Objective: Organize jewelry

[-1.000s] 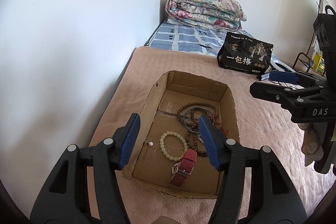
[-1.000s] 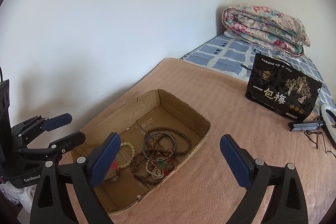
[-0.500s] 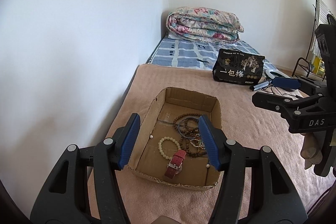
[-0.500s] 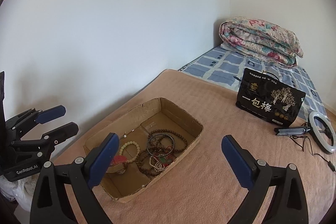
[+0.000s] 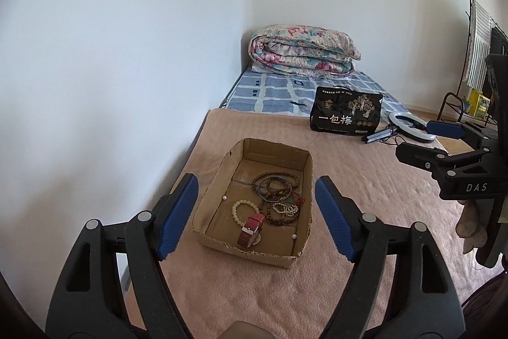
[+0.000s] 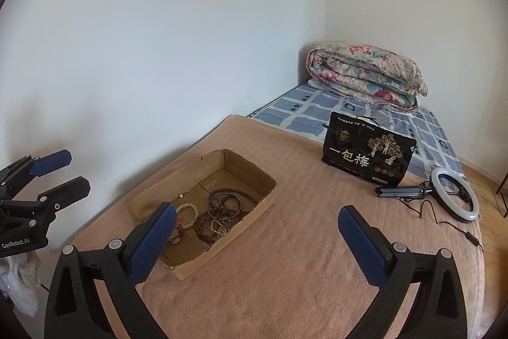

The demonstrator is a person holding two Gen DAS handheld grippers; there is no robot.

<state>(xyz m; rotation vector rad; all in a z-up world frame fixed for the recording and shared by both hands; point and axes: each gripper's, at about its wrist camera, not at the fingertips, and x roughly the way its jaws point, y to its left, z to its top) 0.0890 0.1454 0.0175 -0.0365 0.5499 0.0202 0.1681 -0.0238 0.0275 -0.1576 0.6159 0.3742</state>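
An open cardboard box (image 5: 304, 177) (image 6: 263, 196) sits on the pink blanket. Inside lie a red watch (image 5: 250, 229), a cream bead bracelet (image 5: 243, 208) (image 6: 187, 212), brown bead strands (image 5: 276, 180) (image 6: 235, 196), a dark bangle (image 5: 274, 188) (image 6: 223, 205), a small white bead bracelet (image 5: 287, 208) and loose pearls (image 5: 224, 198). My left gripper (image 5: 255, 216) (image 6: 60, 172) is open and empty, held above and in front of the box. My right gripper (image 6: 255, 240) (image 5: 422, 142) is open and empty, to the right of the box.
A black snack bag (image 5: 346, 113) (image 6: 368, 156) stands behind the box. A ring light with stand and cable (image 6: 454, 194) (image 5: 409, 123) lies to its right. A folded floral quilt (image 5: 301, 50) (image 6: 365, 70) sits in the far corner. White walls run along the left.
Both grippers have pulled back and risen away from the box, which now looks smaller and farther off. Both stay open and empty.
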